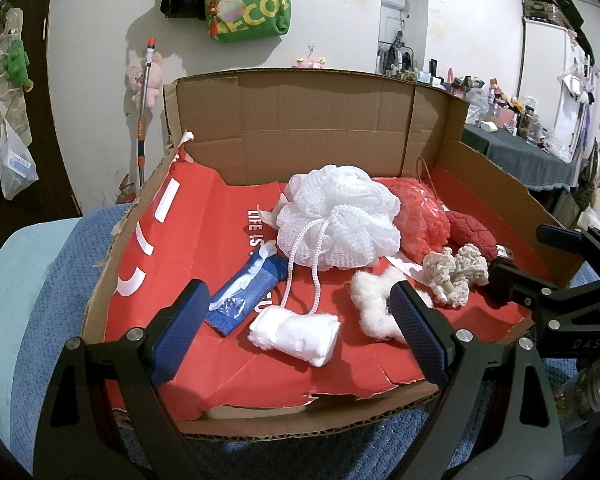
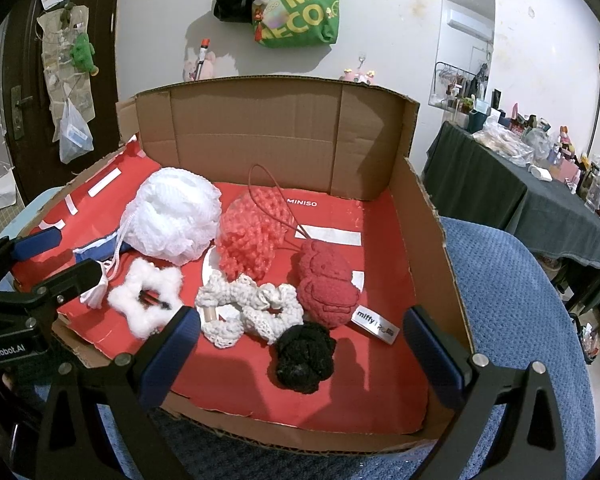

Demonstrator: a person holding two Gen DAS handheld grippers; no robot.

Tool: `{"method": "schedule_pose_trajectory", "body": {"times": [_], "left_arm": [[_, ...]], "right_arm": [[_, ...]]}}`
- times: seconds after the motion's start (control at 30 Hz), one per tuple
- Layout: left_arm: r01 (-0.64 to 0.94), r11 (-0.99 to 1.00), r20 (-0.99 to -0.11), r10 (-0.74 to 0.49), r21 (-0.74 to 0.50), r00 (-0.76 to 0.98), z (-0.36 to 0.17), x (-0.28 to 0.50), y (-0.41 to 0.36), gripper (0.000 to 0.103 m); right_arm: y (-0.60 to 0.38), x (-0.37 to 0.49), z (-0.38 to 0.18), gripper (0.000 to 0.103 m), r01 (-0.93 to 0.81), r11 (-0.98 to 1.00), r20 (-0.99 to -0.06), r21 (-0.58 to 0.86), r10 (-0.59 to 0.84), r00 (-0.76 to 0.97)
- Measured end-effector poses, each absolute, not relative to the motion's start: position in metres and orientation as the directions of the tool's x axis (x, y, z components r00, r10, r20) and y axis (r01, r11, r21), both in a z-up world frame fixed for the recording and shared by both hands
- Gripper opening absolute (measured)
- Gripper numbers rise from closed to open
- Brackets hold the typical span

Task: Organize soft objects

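A shallow cardboard box [image 1: 300,120] lined with red paper holds the soft items. A white mesh pouf [image 1: 336,216] lies mid-box, with a coral mesh pouf [image 1: 420,216] and a red plush [image 1: 472,232] to its right. Nearer me are a cream crochet scrunchie [image 1: 456,272], a fluffy white star scrunchie [image 1: 372,304], a white rolled cloth [image 1: 296,334] and a blue packet [image 1: 248,292]. My left gripper [image 1: 298,300] hangs open just over the roll. My right gripper [image 2: 302,320] is open above a black scrunchie [image 2: 304,360], touching nothing.
The box rests on a blue knitted blanket [image 2: 512,300]. A dark-clothed table [image 2: 500,184] crowded with small items stands to the right. A green bag [image 2: 300,4] hangs on the white wall behind, and a dark door [image 2: 16,100] is at the left.
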State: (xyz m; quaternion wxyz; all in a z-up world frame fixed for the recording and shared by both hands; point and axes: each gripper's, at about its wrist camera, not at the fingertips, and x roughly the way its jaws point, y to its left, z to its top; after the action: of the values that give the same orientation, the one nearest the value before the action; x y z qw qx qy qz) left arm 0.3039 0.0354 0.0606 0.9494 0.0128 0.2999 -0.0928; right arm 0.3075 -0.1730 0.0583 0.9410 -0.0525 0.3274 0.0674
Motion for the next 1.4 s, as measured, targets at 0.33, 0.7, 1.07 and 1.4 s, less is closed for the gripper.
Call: {"method": "schedule_pose_trajectory", "body": {"times": [0.33, 0.7, 1.07, 1.4], "left_arm": [[0.185, 0.982, -0.573, -0.170, -0.032, 0.802, 0.061, 0.304, 0.036, 0.092], [0.184, 0.982, -0.572, -0.169, -0.032, 0.802, 0.061, 0.304, 0.036, 0.092], [0.156, 0.988, -0.552, -0.119, 0.020, 0.825, 0.066, 0.299, 0.031, 0.092], [0.086, 0.991, -0.472, -0.030, 0.097, 0.881, 0.118, 0.250, 0.038, 0.092]], "right_arm": [[-0.173, 0.307, 0.059, 0.103, -0.161, 0.986, -0.623, -0.053, 0.094, 0.777], [-0.174, 0.307, 0.058, 0.103, -0.159, 0.985, -0.624, -0.061, 0.087, 0.776], [-0.178, 0.304, 0.062, 0.103, -0.162, 0.986, -0.619, -0.051, 0.096, 0.779], [-0.214, 0.274, 0.102, 0.103, -0.099, 0.995, -0.568, -0.023, 0.069, 0.820]]}}
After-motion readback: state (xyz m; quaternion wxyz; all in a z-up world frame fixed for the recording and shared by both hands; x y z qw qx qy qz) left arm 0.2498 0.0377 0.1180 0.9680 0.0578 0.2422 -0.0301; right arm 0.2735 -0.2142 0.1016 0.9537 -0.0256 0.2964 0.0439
